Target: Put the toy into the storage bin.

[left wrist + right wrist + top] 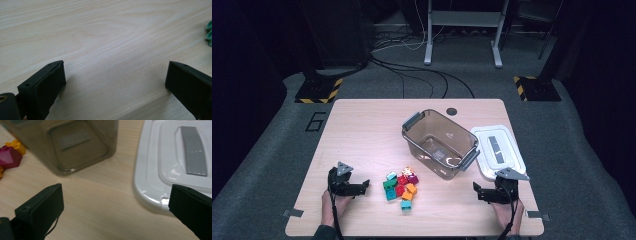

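Observation:
A heap of small coloured bricks (401, 187) lies on the wooden table (362, 130) near its front middle. Behind it stands a clear brownish bin (439, 142) with grey handles, and I see no brick inside it. Its white lid (498, 151) lies flat to the right. My left gripper (364, 188) rests left of the heap, open, with bare wood between its jaws (116, 68); a green brick (209, 32) shows at the right edge of its view. My right gripper (476, 191) sits open at the front right, facing the bin (75, 145) and the lid (175, 157).
A round cable hole (452, 111) sits at the table's far edge. A magenta brick (10, 157) and a yellow one (16, 145) lie beside the bin's near corner. Beyond the table are cables, stand bases with striped tape and a metal frame.

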`<state>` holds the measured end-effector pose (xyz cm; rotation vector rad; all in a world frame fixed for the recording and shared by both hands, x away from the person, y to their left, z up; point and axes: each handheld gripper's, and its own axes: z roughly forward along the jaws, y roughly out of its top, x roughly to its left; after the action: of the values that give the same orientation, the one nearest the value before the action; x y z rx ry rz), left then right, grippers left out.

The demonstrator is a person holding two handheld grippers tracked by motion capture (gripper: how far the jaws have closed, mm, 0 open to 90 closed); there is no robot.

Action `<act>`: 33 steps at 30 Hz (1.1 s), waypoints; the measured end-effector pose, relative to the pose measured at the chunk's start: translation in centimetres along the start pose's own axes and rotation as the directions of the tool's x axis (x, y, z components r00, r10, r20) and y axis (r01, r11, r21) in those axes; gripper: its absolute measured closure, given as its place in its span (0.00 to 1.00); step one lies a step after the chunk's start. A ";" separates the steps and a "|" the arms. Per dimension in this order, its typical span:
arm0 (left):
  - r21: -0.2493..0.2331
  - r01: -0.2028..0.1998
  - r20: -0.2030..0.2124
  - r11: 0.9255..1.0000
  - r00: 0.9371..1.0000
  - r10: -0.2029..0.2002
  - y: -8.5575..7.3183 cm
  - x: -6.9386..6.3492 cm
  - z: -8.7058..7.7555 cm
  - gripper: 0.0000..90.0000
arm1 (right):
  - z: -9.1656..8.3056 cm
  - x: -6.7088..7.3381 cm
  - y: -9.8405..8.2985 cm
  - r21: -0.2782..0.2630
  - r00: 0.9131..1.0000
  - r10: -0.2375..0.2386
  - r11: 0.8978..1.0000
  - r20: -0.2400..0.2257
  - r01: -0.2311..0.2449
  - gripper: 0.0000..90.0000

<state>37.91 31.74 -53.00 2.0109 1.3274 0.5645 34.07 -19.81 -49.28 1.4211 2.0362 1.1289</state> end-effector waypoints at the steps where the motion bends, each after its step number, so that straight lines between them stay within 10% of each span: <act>1: -0.001 -0.002 0.000 1.000 1.000 0.002 0.0 0.0 0.0 0.03 | 0.0 0.4 -0.2 -0.001 1.000 -0.006 1.000 -0.008 0.006 0.00; 14: -0.007 0.004 0.026 1.000 1.000 -0.004 0.0 -0.2 -0.9 0.02 | 1.3 4.6 -2.3 0.036 0.991 -0.094 0.995 -0.094 0.098 0.00; 33: -0.045 -0.067 0.151 0.997 0.986 0.073 2.1 -4.6 -1.4 0.02 | 3.5 5.8 -2.6 0.097 0.981 -0.159 0.981 -0.111 0.170 0.00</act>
<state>36.50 27.38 -50.54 2.0314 1.1498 0.4549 32.75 -13.56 -52.77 1.2377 2.2705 1.0576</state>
